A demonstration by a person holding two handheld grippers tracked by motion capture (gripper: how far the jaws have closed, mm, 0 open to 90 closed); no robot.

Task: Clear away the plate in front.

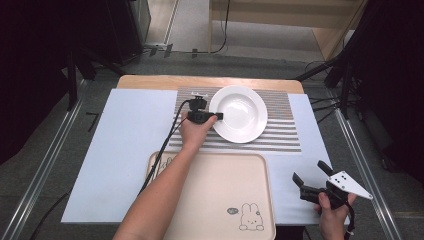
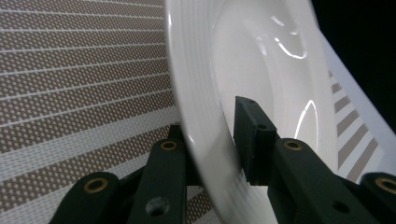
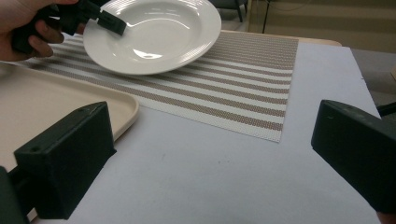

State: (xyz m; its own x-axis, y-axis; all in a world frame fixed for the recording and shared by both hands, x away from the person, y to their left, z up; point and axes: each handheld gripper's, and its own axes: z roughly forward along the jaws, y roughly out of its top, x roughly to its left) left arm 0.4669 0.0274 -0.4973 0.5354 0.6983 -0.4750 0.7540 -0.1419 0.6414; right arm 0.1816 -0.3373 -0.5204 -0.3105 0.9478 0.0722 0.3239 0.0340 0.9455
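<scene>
A white deep plate [image 1: 241, 113] rests on a brown-and-white striped placemat [image 1: 282, 136] at the back of the table. My left gripper [image 1: 218, 116] reaches in from the plate's left side. In the left gripper view the plate's [image 2: 266, 60] rim runs between the two jaws: one pad lies against the inner face of the rim, the other sits underneath, mostly hidden. The right gripper view shows that gripper [image 3: 106, 19] clamped on the plate [image 3: 159, 32] edge. My right gripper [image 1: 309, 171] hovers open and empty at the front right, jaws wide apart [image 3: 210, 158].
A beige tray [image 1: 210, 185] with a rabbit drawing lies at the table's near edge, under the left forearm. A pale blue cover [image 1: 125, 145] spreads over the tabletop. The left gripper's cable [image 1: 167, 142] trails across the placemat and tray.
</scene>
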